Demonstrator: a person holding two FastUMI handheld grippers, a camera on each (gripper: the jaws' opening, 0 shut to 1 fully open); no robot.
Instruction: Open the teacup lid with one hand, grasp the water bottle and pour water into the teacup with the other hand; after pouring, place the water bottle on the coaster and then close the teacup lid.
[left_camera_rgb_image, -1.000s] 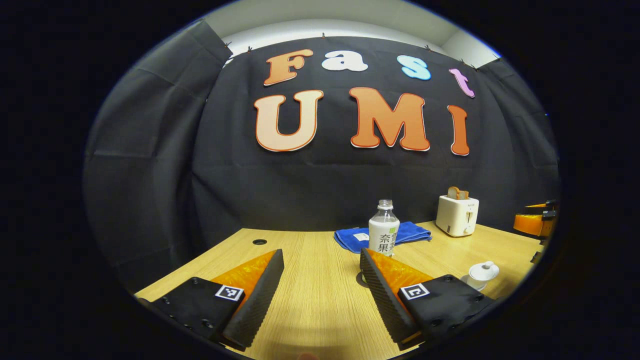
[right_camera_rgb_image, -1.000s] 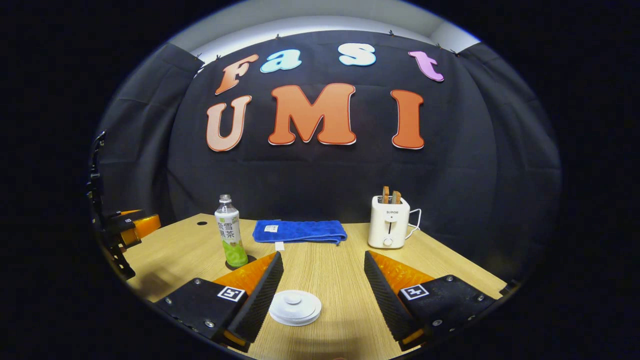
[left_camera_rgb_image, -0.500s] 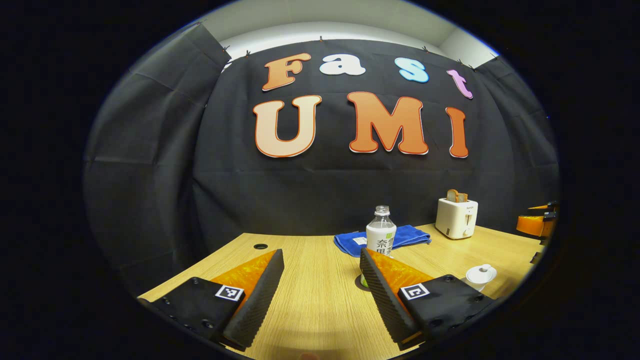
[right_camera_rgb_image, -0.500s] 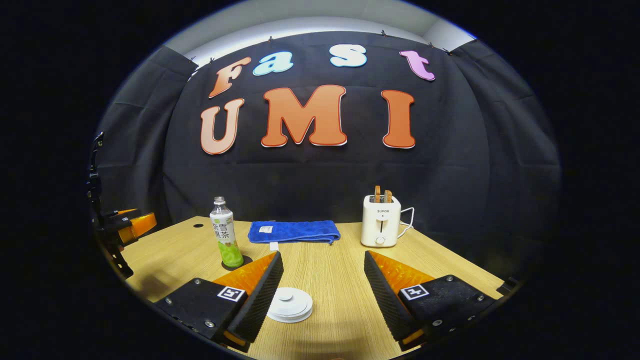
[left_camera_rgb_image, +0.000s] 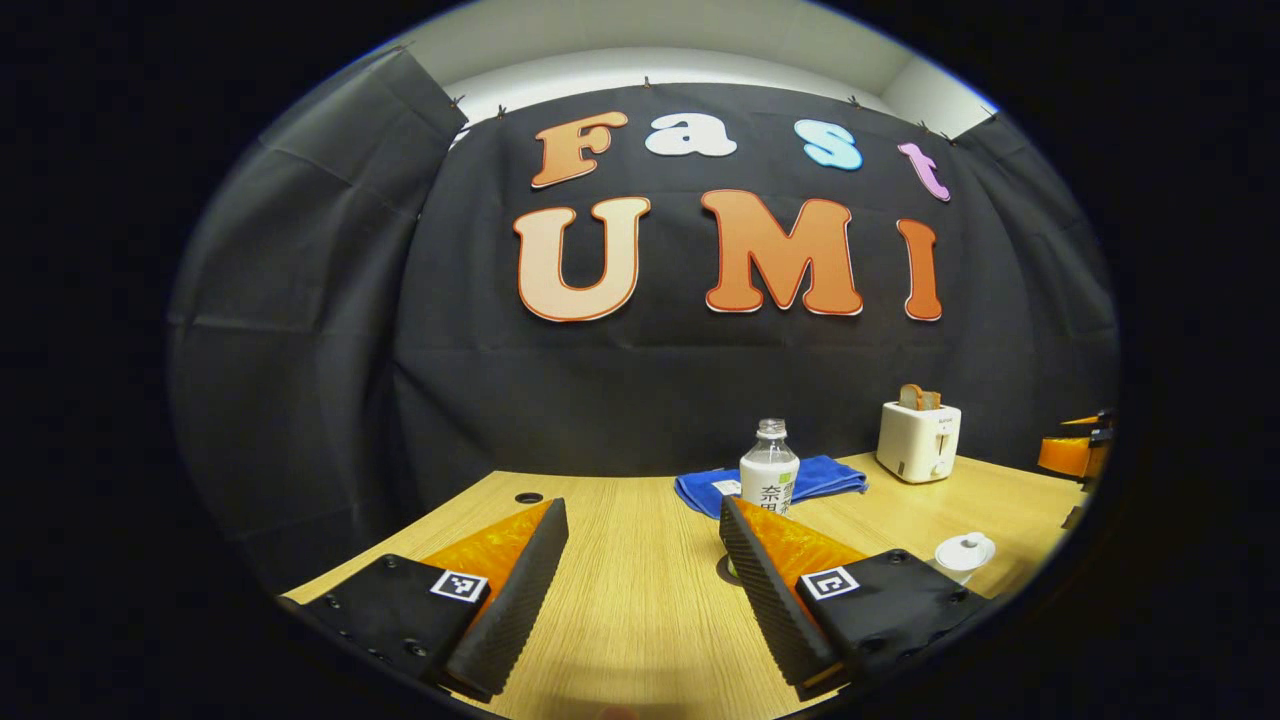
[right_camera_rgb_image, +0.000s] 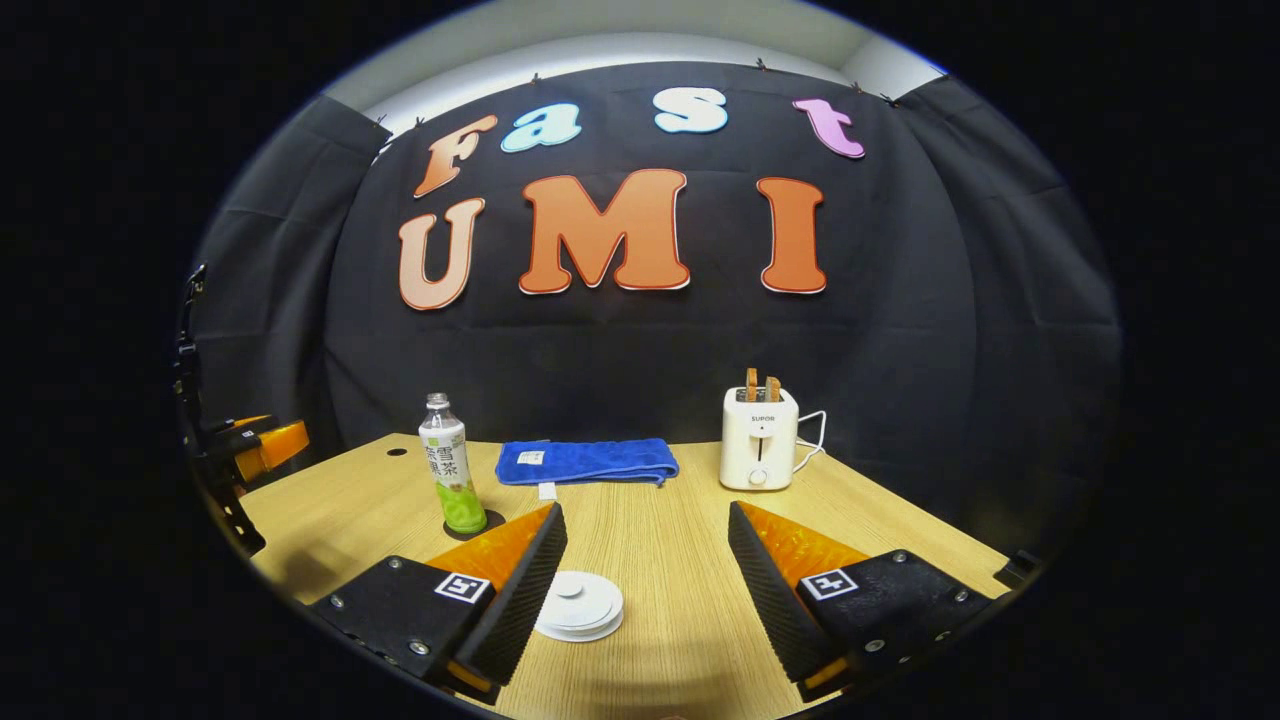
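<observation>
- Since a second ago both views have drawn back. In the left gripper view the water bottle (left_camera_rgb_image: 768, 475) and teacup (left_camera_rgb_image: 963, 553) show smaller and farther off. In the right gripper view the teacup (right_camera_rgb_image: 578, 605) has slid from mid-gap over toward the left-hand finger.
- Left gripper (left_camera_rgb_image: 640, 510): jaws spread wide with nothing between them but bare table (left_camera_rgb_image: 640, 620). I can also see it at the left edge of the right gripper view (right_camera_rgb_image: 255, 450).
- Water bottle: from the left gripper it lies ahead and off to the right, its lower half hidden behind that gripper's right-hand finger. It stands upright, long axis vertical, and in the right gripper view (right_camera_rgb_image: 447, 460) its base sits on the dark coaster (right_camera_rgb_image: 465, 525). I judge the left gripper the nearer of the two to it. Whether a cap is on I cannot tell.
- Teacup: its lid (right_camera_rgb_image: 570, 590) is seated on it. It sits low and close in front of the right gripper (right_camera_rgb_image: 645, 510), just beside the left-hand finger rather than centred in the gap. From the left gripper it is well off to the right.
- Right gripper: jaws wide, empty, and clearly the nearer one to the cup.
- Bottle on coaster and lid on cup is how the task wants them left, and equally how they would stand with the pouring yet to come. I won't call which.
</observation>
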